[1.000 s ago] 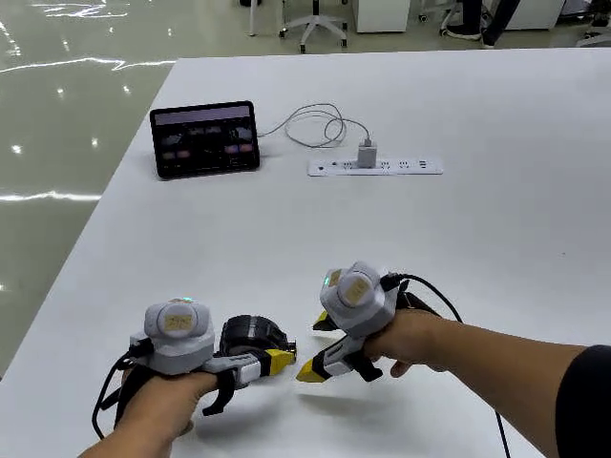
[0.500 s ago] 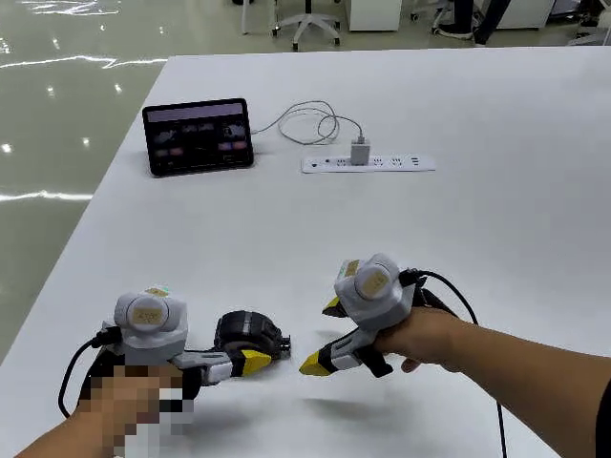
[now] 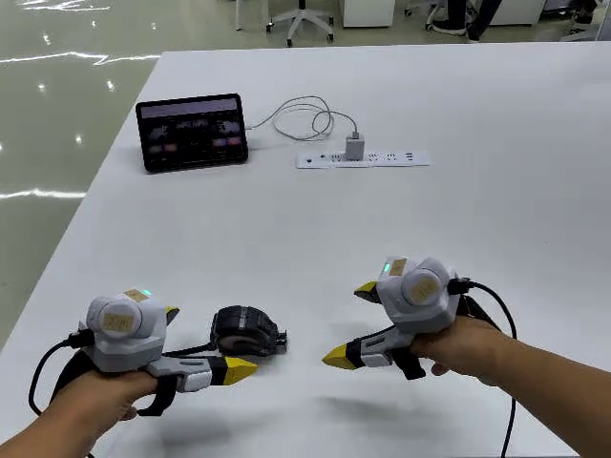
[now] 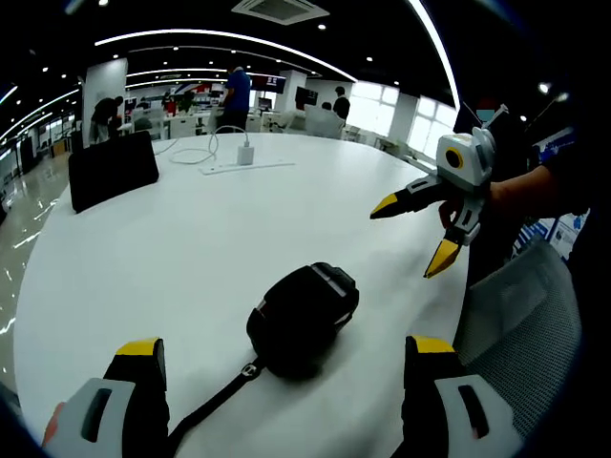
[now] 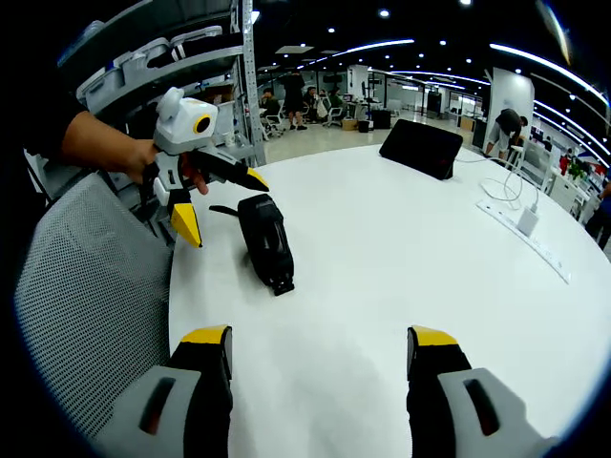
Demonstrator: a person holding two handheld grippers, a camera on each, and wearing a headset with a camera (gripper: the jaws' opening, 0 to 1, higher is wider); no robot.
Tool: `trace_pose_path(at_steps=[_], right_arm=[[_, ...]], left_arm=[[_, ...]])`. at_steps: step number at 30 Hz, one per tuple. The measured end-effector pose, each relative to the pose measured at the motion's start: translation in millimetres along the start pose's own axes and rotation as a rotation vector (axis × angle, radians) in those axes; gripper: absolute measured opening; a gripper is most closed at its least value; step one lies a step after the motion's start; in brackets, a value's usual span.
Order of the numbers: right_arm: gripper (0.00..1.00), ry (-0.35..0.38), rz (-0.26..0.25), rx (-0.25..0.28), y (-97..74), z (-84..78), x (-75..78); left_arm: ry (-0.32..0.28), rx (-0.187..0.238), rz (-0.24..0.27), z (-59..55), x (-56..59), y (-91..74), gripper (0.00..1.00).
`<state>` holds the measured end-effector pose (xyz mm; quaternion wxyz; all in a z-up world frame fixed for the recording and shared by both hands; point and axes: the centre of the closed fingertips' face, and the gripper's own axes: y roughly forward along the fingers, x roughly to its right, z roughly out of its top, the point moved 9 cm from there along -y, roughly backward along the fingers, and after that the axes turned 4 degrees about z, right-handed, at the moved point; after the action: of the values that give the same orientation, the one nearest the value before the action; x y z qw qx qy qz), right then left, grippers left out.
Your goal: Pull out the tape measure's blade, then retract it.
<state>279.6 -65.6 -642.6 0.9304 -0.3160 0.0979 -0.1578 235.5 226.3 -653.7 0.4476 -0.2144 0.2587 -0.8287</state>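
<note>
The black tape measure (image 3: 246, 331) lies on the white table (image 3: 286, 229), at the near side. The left gripper (image 3: 204, 341) is wide open and holds nothing. The tape measure sits just in front of its jaws. The right gripper (image 3: 351, 322) is wide open too and empty, off to the right of the tape measure.
</note>
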Motion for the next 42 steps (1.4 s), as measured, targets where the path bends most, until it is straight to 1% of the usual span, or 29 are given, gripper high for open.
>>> trace_pose_path(at_steps=[1, 3, 4, 5, 7, 10, 11, 12, 14, 15, 17, 22, 27, 30, 31, 34, 35, 36, 37, 38, 40, 42], right_arm=[[0.72, 0.01, -0.017, 0.009, -4.4, -3.0, 2.2], [0.72, 0.028, -0.026, 0.018, -10.6, -6.6, 4.1], [0.72, 0.042, -0.033, 0.018, -15.1, -10.2, 5.4], [0.72, 0.048, -0.035, 0.02, -17.9, -12.8, 6.2], [0.73, 0.083, -0.025, 0.018, -23.8, -19.9, 6.5], [0.73, 0.088, -0.04, 0.017, -32.5, -28.0, 6.4], [0.74, 0.101, -0.043, 0.022, -36.1, -31.1, 6.4], [0.75, 0.107, -0.046, 0.022, -38.2, -33.0, 6.4], [0.78, 0.111, -0.065, 0.038, -44.6, -36.2, 6.0], [0.8, 0.117, -0.068, 0.047, -47.2, -37.3, 6.0], [0.83, 0.134, -0.069, 0.055, -52.9, -41.3, 6.0], [0.85, 0.133, -0.072, 0.042, -65.0, -52.0, 6.6], [0.9, 0.157, -0.083, 0.049, -79.1, -61.0, 10.0], [0.9, 0.139, -0.096, 0.06, -88.2, -67.0, 12.4], [0.9, 0.147, -0.098, 0.058, -91.8, -69.3, 13.4], [0.93, 0.158, -0.109, 0.051, -98.8, -76.2, 14.6], [0.94, 0.164, -0.111, 0.045, -100.1, -78.9, 14.7], [0.95, 0.166, -0.113, 0.04, -102.2, -82.4, 14.5], [0.97, 0.168, -0.116, 0.034, -103.7, -84.1, 14.1], [0.99, 0.17, -0.12, 0.029, -106.0, -86.8, 13.8], [1.0, 0.174, -0.121, 0.024, -109.8, -92.0, 14.3], [1.0, 0.181, -0.123, 0.016, -112.6, -98.1, 16.3]], left_arm=[[0.016, -0.011, 0.007, -1.9, -1.9, -1.1, 1.0], [0.014, -0.003, -0.012, -2.9, -1.6, -3.5, 1.0], [0.02, -0.006, -0.013, -4.3, -2.5, -5.3, 1.0], [0.043, -0.011, -0.001, -5.4, -4.2, -6.3, 1.0], [0.04, -0.007, -0.003, -6.3, -4.7, -9.0, 1.0], [0.034, 0.002, 0.006, -6.7, -8.7, -12.0, 1.0], [0.036, 0.007, 0.013, -6.3, -10.3, -13.1, 1.0], [0.035, 0.008, 0.012, -5.8, -9.4, -14.7, 1.0], [0.03, 0.005, 0.005, -6.2, -9.0, -15.5, 1.0], [0.029, -0.002, 0.003, -6.9, -9.1, -15.5, 1.0], [0.023, 0.002, 0.001, -6.2, -8.4, -18.6, 1.0], [0.033, -0.002, 0.001, -6.4, -8.3, -23.5, 1.0], [0.04, -0.008, -0.007, -7.3, -9.3, -28.5, 1.0], [0.048, -0.009, -0.009, -6.1, -8.3, -32.2, 1.0], [0.058, -0.003, -0.013, -5.3, -7.7, -34.2, 1.0], [0.063, -0.003, -0.017, -5.3, -7.7, -36.4, 1.0], [0.068, -0.001, -0.016, -5.5, -7.9, -37.0, 1.0], [0.106, 0.02, 0.008, -4.6, -10.8, -37.7, 1.0], [0.095, 0.015, 0.001, -5.8, -9.3, -39.1, 1.0], [0.071, 0.013, -0.01, -6.4, -9.6, -39.8, 1.0], [0.077, 0.015, -0.006, -7.4, -9.8, -41.1, 1.0], [0.068, 0.015, -0.012, -8.8, -9.2, -42.6, 1.0]])
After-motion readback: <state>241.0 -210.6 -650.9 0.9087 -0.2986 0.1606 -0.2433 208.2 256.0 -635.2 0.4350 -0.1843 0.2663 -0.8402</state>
